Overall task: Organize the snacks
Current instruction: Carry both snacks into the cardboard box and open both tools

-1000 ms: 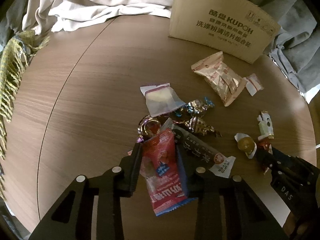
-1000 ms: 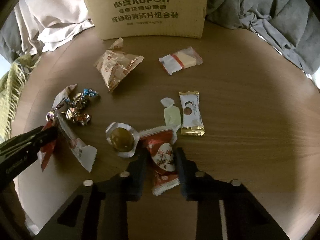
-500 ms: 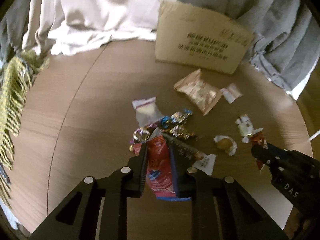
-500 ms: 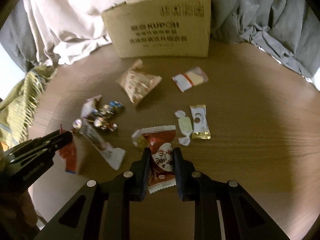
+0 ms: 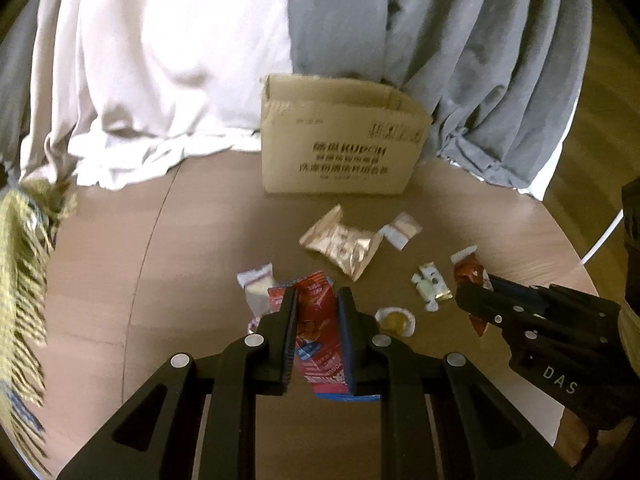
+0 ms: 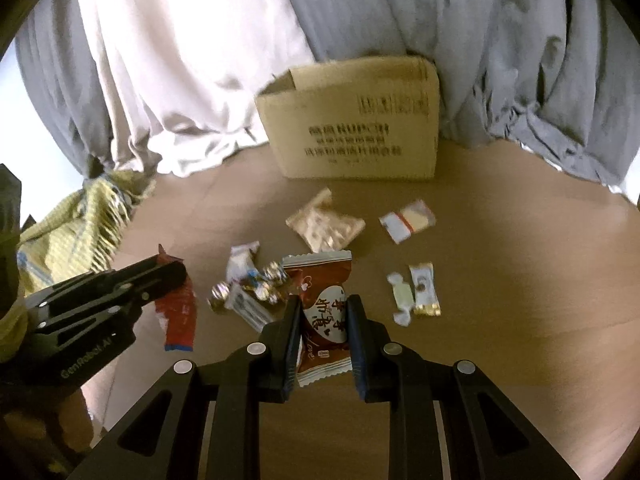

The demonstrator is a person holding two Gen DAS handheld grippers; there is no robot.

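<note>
My left gripper (image 5: 318, 300) is shut on a red and blue snack packet (image 5: 318, 328) and holds it above the round wooden table (image 5: 120, 260). My right gripper (image 6: 323, 306) is shut on a dark red and white snack packet (image 6: 322, 312), also lifted. An open cardboard box (image 5: 340, 148) stands at the table's far side; it also shows in the right wrist view (image 6: 356, 128). Loose snacks lie between: a gold pouch (image 5: 340, 244), a small clear bag (image 6: 408, 220), foil candies (image 6: 260, 284), two small wrapped sweets (image 6: 416, 292) and a round jelly cup (image 5: 396, 320).
White cloth (image 5: 160, 60) and grey cloth (image 5: 480, 60) hang behind the box. A yellow fringed blanket (image 5: 20, 272) lies over the table's left edge. The right gripper shows in the left wrist view (image 5: 472, 300), the left gripper in the right wrist view (image 6: 176, 276).
Both grippers have risen and pulled back from the table, each carrying its packet. The box's open top now shows and the snack pile looks smaller and farther off.
</note>
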